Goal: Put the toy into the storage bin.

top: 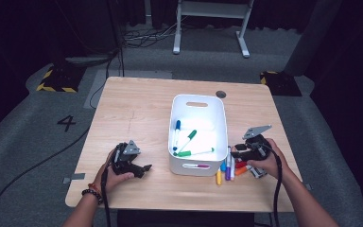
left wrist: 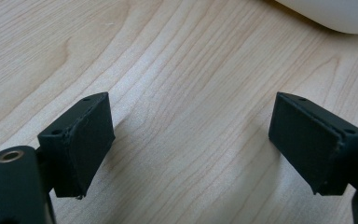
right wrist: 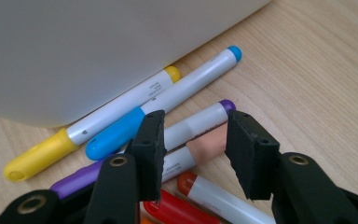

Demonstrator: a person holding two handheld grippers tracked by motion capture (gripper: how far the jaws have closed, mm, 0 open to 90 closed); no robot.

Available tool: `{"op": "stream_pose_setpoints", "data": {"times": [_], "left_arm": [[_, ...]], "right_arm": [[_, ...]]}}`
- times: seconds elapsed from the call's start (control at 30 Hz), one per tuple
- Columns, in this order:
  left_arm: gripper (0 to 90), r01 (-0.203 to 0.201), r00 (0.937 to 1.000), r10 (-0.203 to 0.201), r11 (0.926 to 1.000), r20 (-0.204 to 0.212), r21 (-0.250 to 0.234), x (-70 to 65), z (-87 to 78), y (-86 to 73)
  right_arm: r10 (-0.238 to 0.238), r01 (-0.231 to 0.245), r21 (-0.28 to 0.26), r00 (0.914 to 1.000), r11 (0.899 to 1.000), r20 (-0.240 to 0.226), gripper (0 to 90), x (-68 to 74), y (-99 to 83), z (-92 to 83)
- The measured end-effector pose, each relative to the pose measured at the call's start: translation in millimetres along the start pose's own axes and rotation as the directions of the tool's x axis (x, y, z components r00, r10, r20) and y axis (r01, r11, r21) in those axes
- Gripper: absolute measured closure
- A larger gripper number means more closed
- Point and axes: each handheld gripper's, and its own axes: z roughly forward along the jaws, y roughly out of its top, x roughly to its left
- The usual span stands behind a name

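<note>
Pale wood: the worktop [top: 137, 109], light-grained, carries everything here.
White plastic: a bin [top: 197, 105] with a handle slot stands between the two hand-held grippers, nearer the right one.
Inside the bin: a blue-capped marker [top: 176, 132], two green-capped markers [top: 188, 139] and, at the wall nearest the person, a pink-banded marker [top: 196, 166].
Left hand-held gripper [top: 144, 168]: held low over bare wood to the left of the bin, jaws pointing toward it. In its own view [left wrist: 189, 140] the jaws stand wide apart with nothing between them; the bin's rounded corner [left wrist: 331, 14] lies ahead and to its right.
Right hand-held gripper [top: 234, 152]: just beside the bin's right near corner, over a cluster of loose markers. In its own view [right wrist: 193, 144] the jaws are parted, closed on nothing, straddling a peach-banded marker [right wrist: 205, 144]; whether the pads touch it cannot be told.
Ahead of the right jaws: a purple marker [right wrist: 200, 121], then a blue marker [right wrist: 168, 102], then a yellow marker [right wrist: 116, 114] lying against the bin wall.
Nearer than the jaws: a red marker [right wrist: 177, 210] and an orange-capped marker [right wrist: 219, 196].
</note>
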Motion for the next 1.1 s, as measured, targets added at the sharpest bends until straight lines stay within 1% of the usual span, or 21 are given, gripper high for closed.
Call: {"op": "stream_pose_setpoints", "data": {"times": [0.03,0.1,0.13,0.2,0.27,0.3,0.33,0.37,0.4,0.5,0.53,0.57,0.6,0.67,0.77,0.8,0.93,0.97,1.1], "left_arm": [[14.2,0.0,1.0,0.0,1.0,0.002,-0.001,0.0,0.1,0.0],[14.2,0.0,1.0,0.0,1.0,0.0,0.0,0.0,0.0,0.0],[14.2,0.0,1.0,0.0,1.0,0.0,0.0,0.0,0.0,0.0],[14.2,0.0,1.0,0.0,1.0,0.001,-0.001,0.0,0.1,0.0],[14.2,0.0,1.0,0.0,1.0,0.001,-0.001,-0.1,0.1,0.0],[14.2,0.0,1.0,0.0,1.0,0.0,0.0,0.0,0.0,0.0],[14.2,0.0,1.0,0.0,1.0,0.0,0.0,0.0,0.0,0.0],[14.2,0.0,1.0,0.0,1.0,0.0,0.0,0.0,0.0,0.0],[14.2,0.0,1.0,0.0,1.0,0.001,-0.001,0.0,0.0,0.0],[14.2,0.0,1.0,0.0,1.0,0.0,0.0,0.0,0.0,0.0],[14.2,0.0,1.0,0.0,1.0,0.0,0.0,0.0,0.0,0.0],[14.2,0.0,1.0,0.0,1.0,0.0,0.0,0.0,0.0,0.0],[14.2,0.0,1.0,0.0,1.0,0.0,0.0,0.0,0.0,0.0],[14.2,0.0,1.0,0.0,1.0,0.0,0.0,0.0,0.0,0.0],[14.2,0.0,1.0,0.0,1.0,0.001,-0.001,0.0,0.1,0.0],[14.2,0.0,1.0,0.0,1.0,0.001,-0.001,0.0,0.1,0.0],[14.2,0.0,1.0,0.0,1.0,0.0,0.0,0.0,0.0,0.0],[14.2,0.0,1.0,0.0,1.0,0.001,-0.001,0.0,0.1,0.0],[14.2,0.0,1.0,0.0,1.0,0.001,-0.001,0.0,0.1,0.0]], "right_arm": [[0.009,-0.009,0.006,1.0,1.0,0.001,57.7,0.6,0.8,2.0],[-0.001,0.0,0.036,0.9995,0.999,0.03,58.1,-0.1,2.1,6.2],[0.019,-0.02,0.041,0.9996,0.999,0.021,58.1,0.7,3.0,8.3],[0.022,-0.024,0.066,0.9994,0.998,0.028,58.2,-0.3,3.9,13.0],[0.034,-0.037,0.086,0.9988,0.996,0.034,58.7,-0.3,5.0,17.5],[0.048,-0.052,0.099,0.9979,0.994,0.044,59.1,-0.3,5.6,20.2],[0.056,-0.06,0.101,0.9976,0.993,0.04,59.4,-0.9,5.8,22.6],[0.059,-0.064,0.109,0.9971,0.992,0.049,59.1,-1.4,6.0,24.0],[0.09,-0.094,0.112,0.995,0.989,0.044,59.9,-0.5,7.0,25.2],[0.089,-0.096,0.117,0.994,0.988,0.064,61.5,-0.9,9.1,26.9],[0.11,-0.118,0.114,0.9914,0.986,0.07,61.9,0.1,9.9,27.8],[0.113,-0.121,0.114,0.9909,0.986,0.073,62.0,-0.5,9.9,28.2],[0.13,-0.137,0.111,0.9887,0.984,0.075,62.3,-0.9,10.0,29.0],[0.147,-0.155,0.105,0.9862,0.982,0.076,62.8,-2.2,9.9,30.1],[0.174,-0.183,0.106,0.9802,0.977,0.095,62.0,-4.4,10.2,32.5],[0.195,-0.206,0.103,0.9749,0.973,0.107,61.4,-5.6,10.5,33.6],[0.234,-0.247,0.096,0.9639,0.964,0.127,60.2,-10.2,11.5,36.6],[0.233,-0.246,0.093,0.9632,0.965,0.133,60.2,-11.0,11.9,37.3],[0.266,-0.281,0.089,0.9529,0.956,0.145,62.8,-15.8,14.9,42.2]]}}
